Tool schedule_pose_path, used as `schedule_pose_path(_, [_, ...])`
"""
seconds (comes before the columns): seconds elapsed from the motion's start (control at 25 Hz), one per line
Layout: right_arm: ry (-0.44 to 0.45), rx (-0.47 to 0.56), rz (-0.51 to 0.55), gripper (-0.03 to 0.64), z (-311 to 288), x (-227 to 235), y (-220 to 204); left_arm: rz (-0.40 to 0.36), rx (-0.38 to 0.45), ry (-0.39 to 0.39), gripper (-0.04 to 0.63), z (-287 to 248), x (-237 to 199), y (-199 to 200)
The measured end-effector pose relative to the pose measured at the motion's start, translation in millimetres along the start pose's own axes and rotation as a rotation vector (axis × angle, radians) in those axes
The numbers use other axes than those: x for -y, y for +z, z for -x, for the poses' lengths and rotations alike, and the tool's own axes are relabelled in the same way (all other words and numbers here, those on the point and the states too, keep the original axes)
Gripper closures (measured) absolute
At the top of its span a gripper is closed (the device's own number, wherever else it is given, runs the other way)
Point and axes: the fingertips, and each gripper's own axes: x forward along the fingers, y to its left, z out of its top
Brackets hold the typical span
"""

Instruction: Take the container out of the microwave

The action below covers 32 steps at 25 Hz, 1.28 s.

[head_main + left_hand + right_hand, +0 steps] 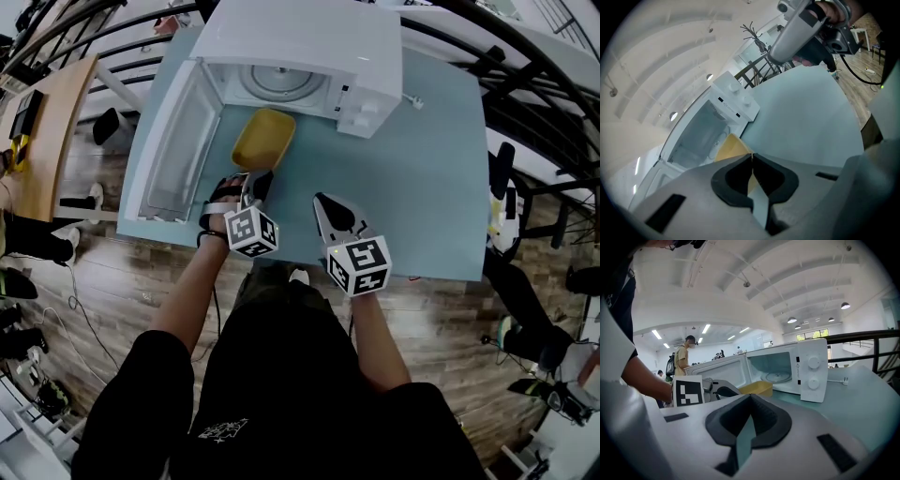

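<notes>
**Container out on the counter, left fingers on its rim**

Near the counter's (pixel 422 187) front edge, the right gripper (pixel 323 202) hangs with its fingers pressed together on nothing, probably held aside so it does not get in the way. Just ahead, the left gripper (pixel 251 180) has its fingers pinched on the near rim of the yellow container (pixel 263 136), likely the easiest hold on it. The container sits on the counter before the microwave (pixel 300 42), which stands at the far edge. Its door (pixel 178 141) is swung wide and its turntable (pixel 281 82) is bare.
</notes>
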Motion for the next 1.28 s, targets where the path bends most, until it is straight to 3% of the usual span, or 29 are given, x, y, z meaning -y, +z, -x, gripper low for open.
schedule_pose_path(1.28, [-0.002, -0.046, -0.032, 0.611, 9.9, 9.1, -27.7, 0.032, -0.081, -0.101, 0.577, -21.2, 39.8, -22.4])
